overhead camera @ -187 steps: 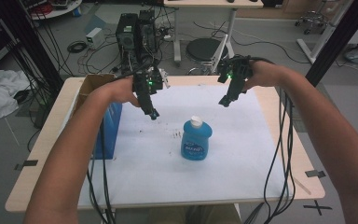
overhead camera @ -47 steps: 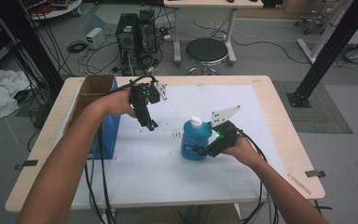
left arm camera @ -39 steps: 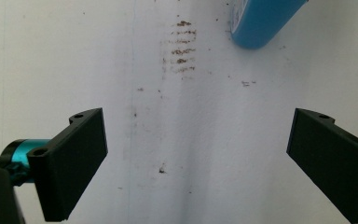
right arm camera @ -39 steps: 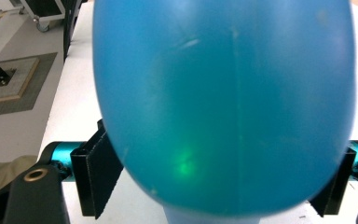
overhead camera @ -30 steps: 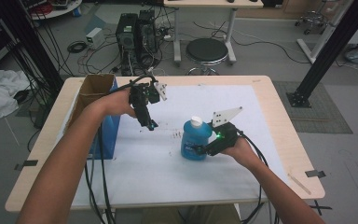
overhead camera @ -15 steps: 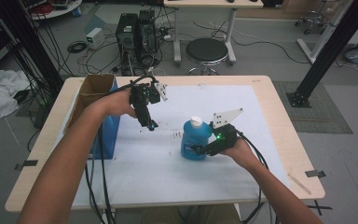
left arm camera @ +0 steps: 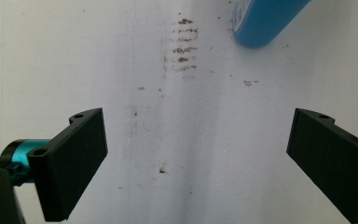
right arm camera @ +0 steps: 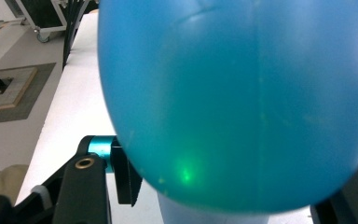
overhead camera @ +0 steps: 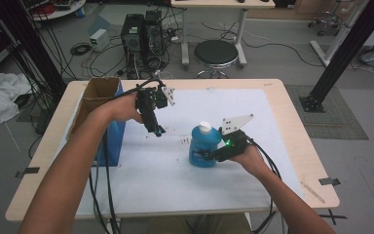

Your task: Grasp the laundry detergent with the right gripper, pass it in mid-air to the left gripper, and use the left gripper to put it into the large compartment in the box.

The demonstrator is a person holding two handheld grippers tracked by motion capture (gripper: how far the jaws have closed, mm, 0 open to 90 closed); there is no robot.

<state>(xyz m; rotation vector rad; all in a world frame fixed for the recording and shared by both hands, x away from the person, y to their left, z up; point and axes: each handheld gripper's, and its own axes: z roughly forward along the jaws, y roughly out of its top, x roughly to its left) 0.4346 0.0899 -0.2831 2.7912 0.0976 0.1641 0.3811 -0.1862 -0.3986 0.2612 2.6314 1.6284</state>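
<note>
Right gripper [overhead camera: 205, 156] clamping the blue plastic bottle with a white cap [overhead camera: 204, 146].

The bottle stands upright near the middle of the white sheet on the wooden table [overhead camera: 292, 126]; the right gripper's jaws have just been closing on its lower body, pads against its sides. Beyond the bottle, the left gripper [overhead camera: 157, 130] hovers with jaws wide and empty. Farther left stands a blue-sided open cardboard box [overhead camera: 100, 105].

Evenly lit from overhead, soft shadows on the white table [overhead camera: 272, 126]. Sharp in the high view; bottle [right arm camera: 242, 93] blurred up close, with a green glint.
</note>
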